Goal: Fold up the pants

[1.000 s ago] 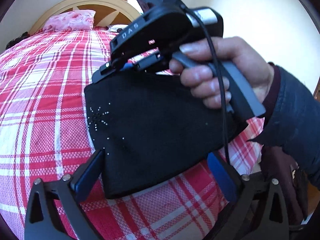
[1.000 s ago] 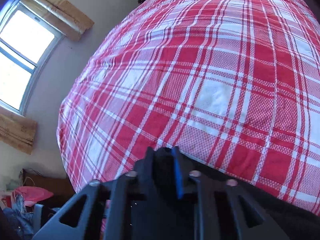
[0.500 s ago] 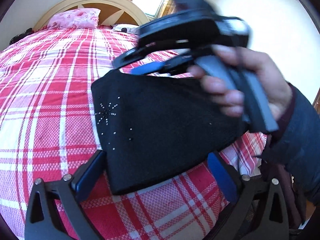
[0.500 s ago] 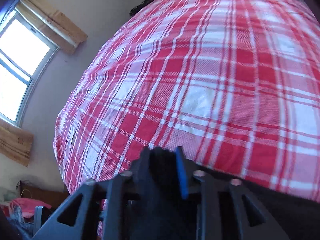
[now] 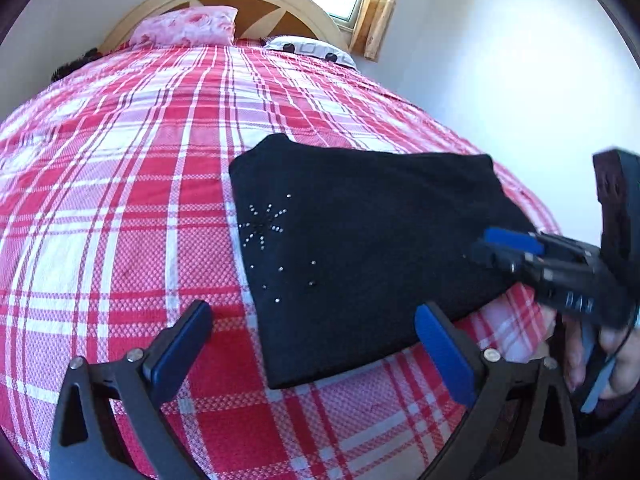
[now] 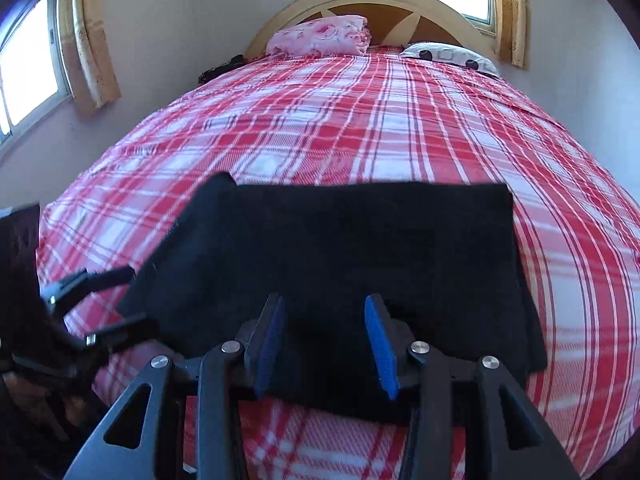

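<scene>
The black pants (image 5: 360, 248) lie folded into a flat packet on the red plaid bedspread (image 5: 120, 200), with a small stud pattern near their left edge. My left gripper (image 5: 316, 344) is open at the packet's near corner, holding nothing. My right gripper (image 6: 326, 340) is open at the near edge of the pants (image 6: 360, 248), empty. In the left wrist view the right gripper (image 5: 516, 248) shows at the packet's right side. In the right wrist view the left gripper (image 6: 108, 300) shows at the left, blurred.
The bed has a pink pillow (image 5: 184, 30) and a white patterned pillow (image 5: 312, 50) against a curved wooden headboard (image 6: 372, 4). Windows (image 6: 24, 72) with curtains are on the walls. The bed's right edge lies close to the wall.
My right gripper let go of the pants, opened and swung from the far side round to the near right edge. The folded pants now lie flat on the bed.
</scene>
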Motion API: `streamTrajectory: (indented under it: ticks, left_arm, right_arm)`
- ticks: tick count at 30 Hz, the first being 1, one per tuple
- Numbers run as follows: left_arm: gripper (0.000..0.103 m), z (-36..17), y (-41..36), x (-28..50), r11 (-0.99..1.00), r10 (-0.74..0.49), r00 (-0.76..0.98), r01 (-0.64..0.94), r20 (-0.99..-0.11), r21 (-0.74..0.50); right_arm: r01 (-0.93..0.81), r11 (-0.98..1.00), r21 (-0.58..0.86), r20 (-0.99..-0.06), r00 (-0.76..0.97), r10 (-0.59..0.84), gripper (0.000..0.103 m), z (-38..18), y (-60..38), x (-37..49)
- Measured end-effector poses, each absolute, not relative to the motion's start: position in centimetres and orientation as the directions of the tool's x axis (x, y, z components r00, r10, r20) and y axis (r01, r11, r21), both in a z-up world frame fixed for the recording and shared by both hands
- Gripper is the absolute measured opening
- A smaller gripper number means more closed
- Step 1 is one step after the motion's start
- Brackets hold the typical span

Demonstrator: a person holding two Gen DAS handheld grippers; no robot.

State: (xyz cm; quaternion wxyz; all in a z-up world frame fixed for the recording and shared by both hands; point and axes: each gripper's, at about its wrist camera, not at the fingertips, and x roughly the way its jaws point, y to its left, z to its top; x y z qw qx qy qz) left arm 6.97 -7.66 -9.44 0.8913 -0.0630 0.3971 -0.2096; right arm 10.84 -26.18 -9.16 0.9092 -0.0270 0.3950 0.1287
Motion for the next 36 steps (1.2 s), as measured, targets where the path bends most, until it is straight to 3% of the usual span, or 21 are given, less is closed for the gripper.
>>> streamTrajectory:
  ticks: [4,8,10,12,14,17,21,32,33,34,35,36]
  left_arm:
    - [0.103,-9.7,-8.3,7.0,0.918,-0.384,0.597,0.326,-0.704,-0.224]
    - [0.103,-8.6,-7.8,7.2,0.923,-0.375,0.623,0.321,-0.687,-0.213]
    - [0.103,-7.7,-7.2,7.7,0.926,-0.373,0.649,0.312,-0.663,-0.215]
    - [0.103,-7.5,-7.0,8.7,0.925,-0.374,0.64,0.308,-0.671,-0.222]
    - [0.103,-7.6,-7.1,9.6,0.927,-0.368,0.636,0.305,-0.678,-0.216]
    - [0.103,-8.2,-7.7,10.5,0.926,-0.369,0.617,0.311,-0.695,-0.216]
    - [0.103,-8.9,-7.9,11.4,0.922,-0.382,0.585,0.295,-0.715,-0.251]
    - [0.103,-9.8,-8.9,13.2,0.915,-0.397,0.533,0.296,-0.747,-0.275]
    - [0.102,-9.8,-8.9,13.1,0.913,-0.401,0.533,0.299,-0.745,-0.277]
    - [0.089,-9.6,-8.9,13.0,0.91,-0.407,0.538,0.307,-0.738,-0.278]
    - [0.066,-9.5,-8.8,12.8,0.905,-0.418,0.542,0.322,-0.729,-0.279]
    - [0.057,-9.3,-8.8,12.6,0.891,-0.446,0.536,0.343,-0.717,-0.298]
  right_arm:
    - [-0.263,0.965,-0.003,-0.71,0.68,0.183,0.046,-11.2,-26.0,9.8]
    - [-0.278,0.96,0.037,-0.695,0.683,0.224,0.047,-10.8,-26.5,9.7]
    - [-0.276,0.956,0.104,-0.66,0.699,0.274,0.052,-9.4,-27.8,9.1]
    - [-0.234,0.964,0.125,-0.623,0.738,0.26,0.063,-8.2,-29.6,8.6]
    - [-0.174,0.976,0.131,-0.605,0.766,0.218,0.068,-7.3,-31.7,8.6]
    - [-0.076,0.985,0.154,-0.609,0.778,0.155,0.068,-6.9,-34.9,9.4]
    - [-0.007,0.963,0.271,-0.656,0.73,0.19,0.068,-8.3,-38.1,11.5]
    - [-0.07,0.913,0.401,-0.661,0.669,0.341,0.068,-10.7,-38.1,12.3]
    - [-0.078,0.925,0.372,-0.664,0.674,0.324,0.065,-10.6,-37.5,12.1]
    - [-0.082,0.935,0.345,-0.668,0.678,0.306,0.061,-10.7,-37.1,11.8]
    - [-0.085,0.936,0.343,-0.667,0.68,0.306,0.048,-10.7,-37.1,11.8]
    - [-0.09,0.919,0.383,-0.649,0.681,0.338,0.036,-10.8,-37.4,11.7]
